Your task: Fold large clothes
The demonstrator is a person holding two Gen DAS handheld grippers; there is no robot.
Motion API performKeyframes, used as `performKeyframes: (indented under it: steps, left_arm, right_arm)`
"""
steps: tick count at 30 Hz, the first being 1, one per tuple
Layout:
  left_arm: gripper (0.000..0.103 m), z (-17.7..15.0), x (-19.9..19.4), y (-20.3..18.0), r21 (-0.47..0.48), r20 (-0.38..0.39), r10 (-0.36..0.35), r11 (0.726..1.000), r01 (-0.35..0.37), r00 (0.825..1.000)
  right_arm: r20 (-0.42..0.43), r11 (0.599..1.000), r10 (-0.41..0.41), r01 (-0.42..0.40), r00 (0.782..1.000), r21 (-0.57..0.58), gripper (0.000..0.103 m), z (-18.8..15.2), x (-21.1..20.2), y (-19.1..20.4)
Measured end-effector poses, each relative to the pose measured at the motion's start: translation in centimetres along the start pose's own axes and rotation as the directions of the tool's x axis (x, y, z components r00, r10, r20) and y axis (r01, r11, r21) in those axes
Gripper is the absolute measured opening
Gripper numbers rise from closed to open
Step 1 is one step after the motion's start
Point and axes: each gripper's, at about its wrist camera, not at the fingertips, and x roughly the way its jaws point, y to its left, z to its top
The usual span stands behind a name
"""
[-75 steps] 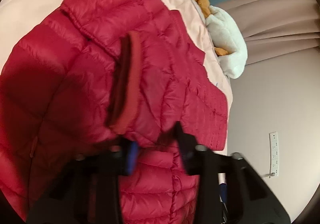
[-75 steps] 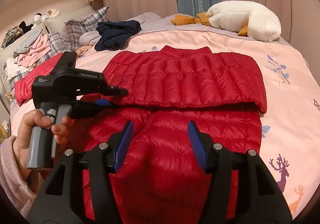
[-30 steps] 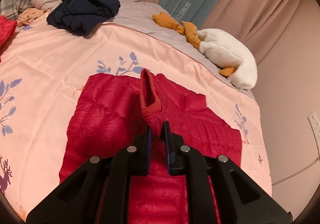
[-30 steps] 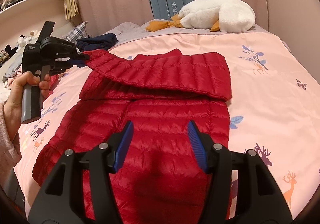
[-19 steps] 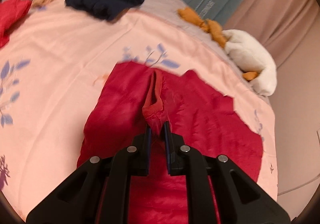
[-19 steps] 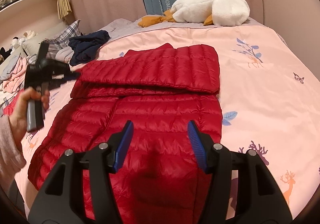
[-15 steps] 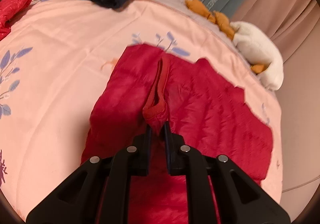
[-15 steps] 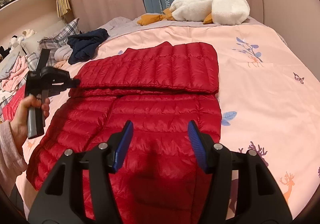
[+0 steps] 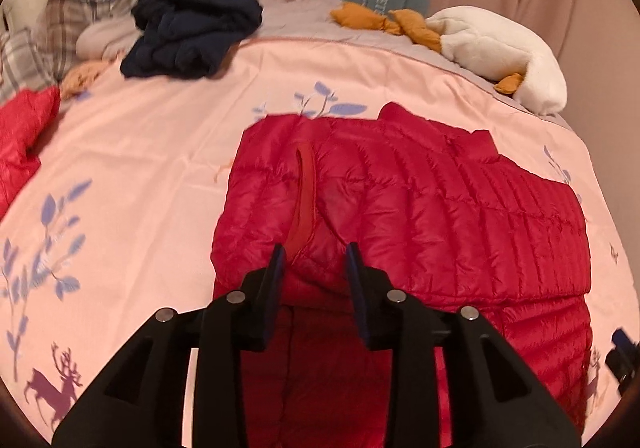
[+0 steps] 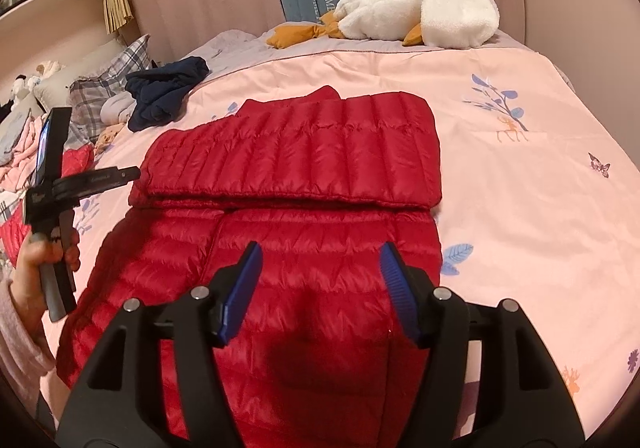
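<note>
A red quilted down jacket lies flat on the pink bed, its sleeves folded across the chest in a band. In the left wrist view the jacket shows the folded sleeve's cuff lying on top, just ahead of my left gripper, which is open and empty right above it. The left gripper also shows in the right wrist view at the jacket's left edge. My right gripper is open and empty above the jacket's lower body.
A pink printed duvet covers the bed. A dark navy garment, plaid pillows, a white goose plush and another red garment lie around the head and left side.
My left gripper carried the sleeve cuff across the jacket, laid it down and opened, letting go. The right gripper stayed open over the lower jacket.
</note>
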Motion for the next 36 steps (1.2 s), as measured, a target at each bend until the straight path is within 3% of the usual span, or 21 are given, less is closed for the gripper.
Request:
performKeyframes:
  steps: [5, 7, 12, 14, 15, 16, 18, 29, 32, 36]
  left_arm:
    - [0.034, 0.2, -1.1, -0.6, 0.032, 0.045, -0.003, 0.999, 0.001, 0.999]
    - [0.041, 0.3, -1.6, -0.7, 0.038, 0.062, -0.007, 0.999, 0.004, 0.998]
    - [0.042, 0.7, -2.1, -1.5, 0.076, 0.096, -0.022, 0.997, 0.014, 0.995]
    - [0.049, 0.7, -2.0, -1.8, 0.08, 0.098, -0.032, 0.997, 0.024, 0.995]
    - [0.06, 0.7, -1.9, -2.0, 0.08, 0.104, -0.034, 0.996, 0.026, 0.994]
    - [0.064, 0.7, -2.0, -2.1, 0.08, 0.112, -0.033, 0.996, 0.024, 0.993]
    - [0.065, 0.7, -1.7, -2.6, 0.093, 0.122, -0.038, 0.995, 0.027, 0.992]
    - [0.065, 0.4, 2.4, -5.5, 0.154, 0.04, -0.035, 0.988, 0.028, 0.999]
    - [0.065, -0.2, 3.8, -5.7, 0.166, -0.008, -0.015, 0.986, 0.016, 1.0]
    - [0.066, -0.8, 4.6, -5.5, 0.174, -0.033, -0.016, 0.984, 0.022, 0.999]
  right_arm:
    - [-0.005, 1.0, 0.0, 0.0, 1.0, 0.004, 0.064, 0.3, 0.4, 0.4]
    - [-0.007, 1.0, -0.002, 0.002, 1.0, 0.001, 0.064, 0.4, 0.7, 0.6]
    - [-0.005, 1.0, -0.008, 0.008, 1.0, 0.0, 0.068, 1.2, 1.5, 0.8]
    - [-0.003, 1.0, -0.015, 0.015, 1.0, -0.001, 0.071, 1.5, 1.9, 0.8]
    - [-0.001, 1.0, -0.02, 0.02, 1.0, -0.003, 0.072, 1.8, 2.1, 0.8]
    - [0.003, 1.0, -0.028, 0.028, 1.0, -0.005, 0.074, 2.0, 2.4, 0.9]
    - [0.009, 0.999, -0.039, 0.039, 0.999, -0.012, 0.078, 2.5, 3.0, 0.8]
    - [0.029, 0.991, -0.13, 0.129, 0.991, 0.025, 0.079, 6.5, 8.9, -0.7]
    - [-0.002, 0.986, -0.162, 0.162, 0.987, 0.03, 0.079, 7.0, 10.9, -1.2]
    - [-0.107, 0.985, -0.167, 0.171, 0.98, 0.024, 0.082, 6.4, 14.0, -2.0]
